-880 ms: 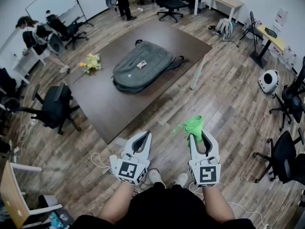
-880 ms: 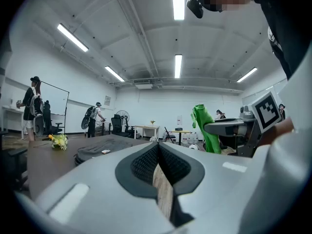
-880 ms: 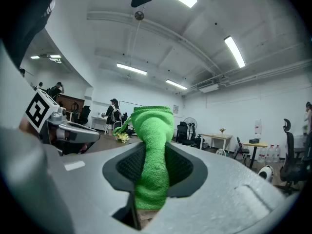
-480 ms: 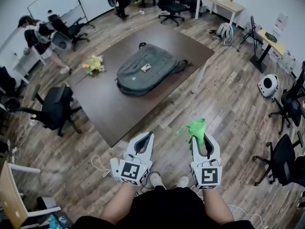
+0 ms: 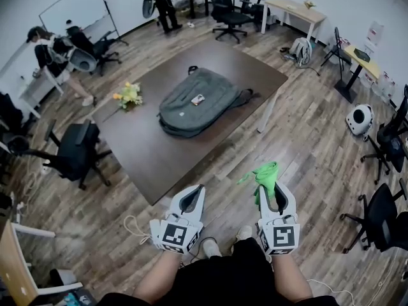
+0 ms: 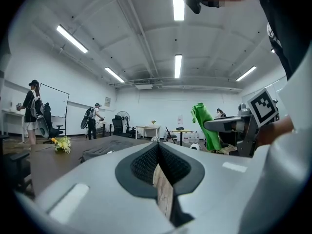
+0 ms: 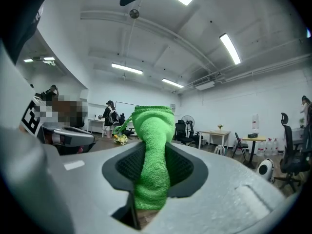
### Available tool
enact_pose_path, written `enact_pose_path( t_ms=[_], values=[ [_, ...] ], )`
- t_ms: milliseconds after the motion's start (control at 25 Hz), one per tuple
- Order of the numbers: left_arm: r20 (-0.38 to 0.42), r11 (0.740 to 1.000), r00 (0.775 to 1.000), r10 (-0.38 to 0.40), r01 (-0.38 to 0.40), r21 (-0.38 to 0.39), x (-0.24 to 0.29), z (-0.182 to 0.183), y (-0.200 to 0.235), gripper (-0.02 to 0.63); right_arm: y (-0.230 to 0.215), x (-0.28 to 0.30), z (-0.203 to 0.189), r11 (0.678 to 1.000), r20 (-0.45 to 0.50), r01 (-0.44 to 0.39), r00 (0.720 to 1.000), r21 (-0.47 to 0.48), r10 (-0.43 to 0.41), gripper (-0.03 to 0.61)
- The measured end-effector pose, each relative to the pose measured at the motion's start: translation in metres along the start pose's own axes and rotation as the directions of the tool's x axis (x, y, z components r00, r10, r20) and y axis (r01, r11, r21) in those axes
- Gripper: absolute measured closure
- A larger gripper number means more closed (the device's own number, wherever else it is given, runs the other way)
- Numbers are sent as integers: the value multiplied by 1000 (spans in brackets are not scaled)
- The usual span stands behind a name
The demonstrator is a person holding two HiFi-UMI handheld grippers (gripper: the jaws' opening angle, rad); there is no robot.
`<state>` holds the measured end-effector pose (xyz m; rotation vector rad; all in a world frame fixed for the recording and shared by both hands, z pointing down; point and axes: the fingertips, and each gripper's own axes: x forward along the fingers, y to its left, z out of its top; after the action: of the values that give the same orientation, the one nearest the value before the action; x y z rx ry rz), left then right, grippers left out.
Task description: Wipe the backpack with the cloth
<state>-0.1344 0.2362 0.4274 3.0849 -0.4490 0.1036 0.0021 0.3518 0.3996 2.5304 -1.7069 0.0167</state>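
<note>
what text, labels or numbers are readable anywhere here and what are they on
No text is readable.
Small label on the backpack: too small to read.
Sheets on the right wall: too small to read.
Square markers on the two cubes: patterns only, no words.
Green cloth: no print.

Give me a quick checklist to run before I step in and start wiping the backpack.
1. Cloth held: the right gripper is shut on the green cloth. Ok.
2. Left gripper free: jaws together, nothing between them. Ok.
3. Backpack lying flat on the table. Ok.
4. Backpack within reach: both grippers hang over the floor, short of the table's near corner. Not ok.
5. Small light object on the backpack, loose or attached: cannot tell.
6. Flowers apart from the backpack. Ok.
</note>
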Motion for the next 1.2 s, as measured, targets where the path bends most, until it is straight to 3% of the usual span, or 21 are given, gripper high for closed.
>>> enact_pose_path(
  t_ms=[800, 1200],
  values=[
    [-81, 994, 990, 112, -111, 13, 133, -6, 45, 595, -82, 139, -19, 990, -39, -134, 990, 30, 136, 462],
    [-165, 963, 949, 268, -265, 41, 165, -25, 78, 595, -110, 200, -51, 964, -102, -258, 959, 67, 264, 462]
  ],
)
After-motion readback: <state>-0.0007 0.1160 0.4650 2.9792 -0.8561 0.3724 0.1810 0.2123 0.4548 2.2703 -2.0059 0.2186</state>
